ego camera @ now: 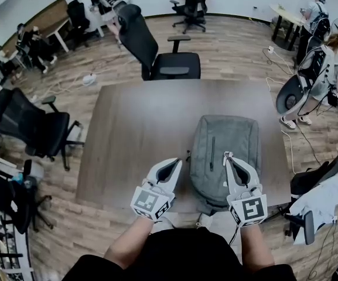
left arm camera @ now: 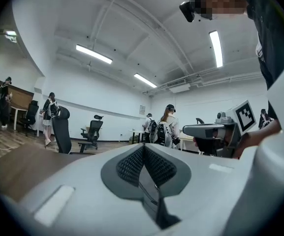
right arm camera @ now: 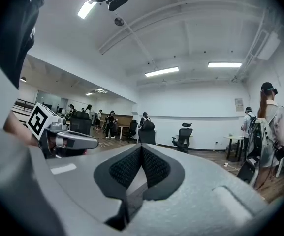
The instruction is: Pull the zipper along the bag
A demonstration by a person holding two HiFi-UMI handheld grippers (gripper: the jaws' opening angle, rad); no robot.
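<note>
A grey backpack [ego camera: 224, 157] lies flat on the brown table [ego camera: 139, 133], its top toward the far side and a dark zipper line running along its front panel. My left gripper [ego camera: 173, 163] hovers just left of the bag, tips raised, jaws shut with nothing between them. My right gripper [ego camera: 228, 157] hangs above the bag's near half, also shut and empty. In the left gripper view the pads [left arm camera: 142, 157] meet, pointing up at the room, and the right gripper view shows the same [right arm camera: 141, 161]. The bag is out of sight in both gripper views.
A black office chair [ego camera: 157, 51] stands at the table's far edge, another [ego camera: 34, 127] to the left. Several people stand around the room, and cables lie on the wooden floor at the right. My legs are at the table's near edge.
</note>
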